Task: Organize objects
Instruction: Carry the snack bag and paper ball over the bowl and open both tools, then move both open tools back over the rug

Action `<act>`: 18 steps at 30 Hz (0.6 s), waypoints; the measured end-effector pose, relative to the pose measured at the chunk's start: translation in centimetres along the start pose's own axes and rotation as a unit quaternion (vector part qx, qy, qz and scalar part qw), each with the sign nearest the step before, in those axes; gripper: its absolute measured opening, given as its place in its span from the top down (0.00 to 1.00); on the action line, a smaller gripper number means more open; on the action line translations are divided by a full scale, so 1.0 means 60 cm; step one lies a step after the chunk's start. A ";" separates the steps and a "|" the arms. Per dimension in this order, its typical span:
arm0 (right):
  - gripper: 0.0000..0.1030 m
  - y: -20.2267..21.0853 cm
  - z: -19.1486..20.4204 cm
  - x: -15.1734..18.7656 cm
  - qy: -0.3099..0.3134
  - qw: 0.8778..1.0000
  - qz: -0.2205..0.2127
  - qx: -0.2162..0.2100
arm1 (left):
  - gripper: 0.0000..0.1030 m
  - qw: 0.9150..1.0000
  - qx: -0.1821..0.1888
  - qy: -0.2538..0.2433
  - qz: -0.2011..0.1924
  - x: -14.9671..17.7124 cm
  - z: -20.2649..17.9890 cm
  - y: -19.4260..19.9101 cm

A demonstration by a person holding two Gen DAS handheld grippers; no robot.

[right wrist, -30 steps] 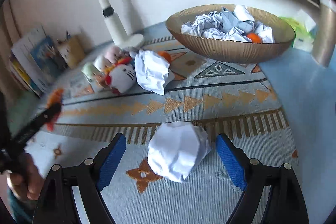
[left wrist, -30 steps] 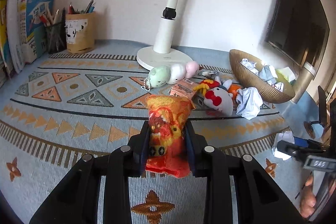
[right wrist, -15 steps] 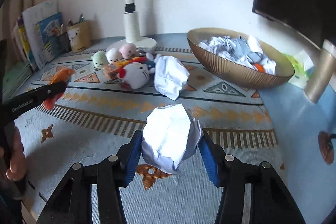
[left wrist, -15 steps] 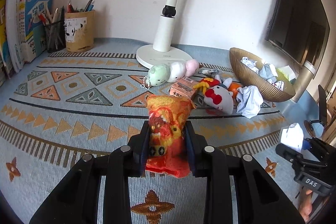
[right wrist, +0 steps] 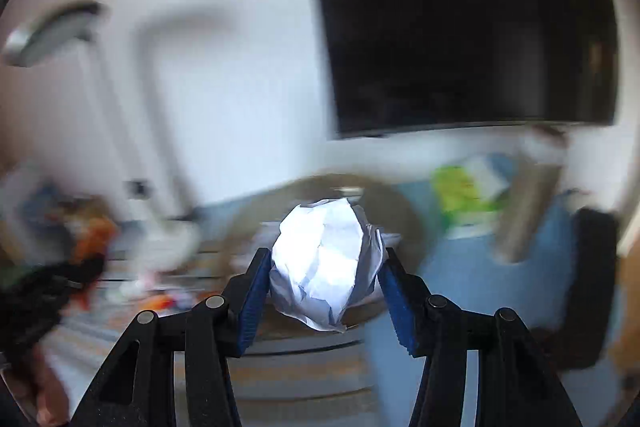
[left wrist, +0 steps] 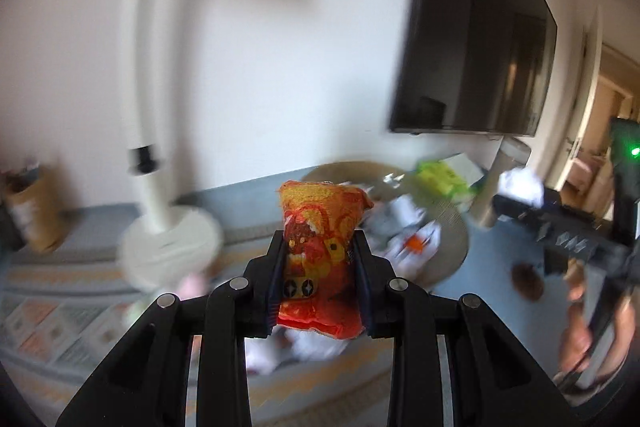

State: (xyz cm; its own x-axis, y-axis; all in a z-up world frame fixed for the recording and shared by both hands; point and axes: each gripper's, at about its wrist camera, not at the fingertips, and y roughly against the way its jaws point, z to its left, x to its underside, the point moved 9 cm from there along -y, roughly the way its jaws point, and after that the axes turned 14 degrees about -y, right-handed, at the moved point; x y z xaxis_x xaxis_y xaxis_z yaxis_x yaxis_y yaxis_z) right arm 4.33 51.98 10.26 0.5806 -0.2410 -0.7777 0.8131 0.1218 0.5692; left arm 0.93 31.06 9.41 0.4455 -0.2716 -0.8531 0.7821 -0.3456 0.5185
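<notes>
snack packet (left wrist: 320,251): red-orange, yellow swirls
paper ball (right wrist: 326,263): white
right tool (right wrist: 324,281) pads: blue
lamp (left wrist: 148,131): white
desk cloth (left wrist: 60,323): blue, orange triangles

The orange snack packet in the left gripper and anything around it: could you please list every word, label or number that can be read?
None can be read.
Orange snack packet: print only, no legible letters.
Green packet: too blurred.
Brown pen holder: label too blurred.
Crumpled paper ball: blank.
</notes>
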 end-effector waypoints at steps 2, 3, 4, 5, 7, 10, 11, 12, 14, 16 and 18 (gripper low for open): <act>0.49 -0.043 -0.015 -0.023 -0.010 1.000 0.014 0.006 | 0.73 1.000 0.009 0.000 0.016 -0.015 -0.018 -0.059; 0.49 -0.062 -0.023 -0.031 -0.018 1.000 0.021 0.005 | 0.73 1.000 0.010 -0.002 0.023 -0.018 -0.027 -0.083; 0.49 -0.091 -0.034 -0.040 -0.030 0.999 0.032 0.009 | 0.73 0.999 0.006 -0.009 0.036 -0.016 -0.035 -0.119; 0.49 -0.112 -0.043 -0.046 -0.037 0.998 0.038 0.014 | 0.73 0.999 -0.006 -0.020 0.046 -0.013 -0.042 -0.140; 0.49 -0.153 -0.060 -0.058 -0.032 0.998 0.037 0.043 | 0.72 0.996 -0.031 -0.056 0.055 -0.006 -0.059 -0.169; 0.48 -0.201 -0.083 -0.068 -0.004 0.994 0.035 0.100 | 0.68 0.994 -0.006 -0.077 0.072 0.008 -0.089 -0.205; 0.45 -0.215 -0.084 -0.071 -0.016 0.996 0.046 0.078 | 0.65 0.995 0.007 -0.068 0.077 0.011 -0.095 -0.218; 0.42 -0.224 -0.083 -0.076 -0.031 0.997 0.053 0.051 | 0.57 0.995 0.009 -0.062 0.077 0.010 -0.095 -0.223; 0.22 -0.229 -0.092 -0.084 -0.052 0.996 0.061 0.029 | 0.43 0.995 0.023 -0.049 0.081 0.004 -0.098 -0.231; 0.22 -0.222 -0.102 -0.091 -0.065 0.995 0.063 0.030 | 0.33 0.997 0.017 -0.045 0.068 -0.003 -0.093 -0.210; 0.22 -0.196 -0.109 -0.090 -0.073 0.996 0.057 0.015 | 0.32 0.997 -0.003 -0.056 0.048 -0.010 -0.082 -0.176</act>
State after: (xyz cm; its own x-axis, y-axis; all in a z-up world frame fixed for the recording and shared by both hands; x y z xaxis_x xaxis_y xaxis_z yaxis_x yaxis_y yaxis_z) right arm -8.08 58.16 6.01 0.6546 -0.3650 -0.6620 0.7395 0.1277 0.6609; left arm -5.47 39.28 4.15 0.4681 -0.4020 -0.7870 0.7405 -0.3076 0.5975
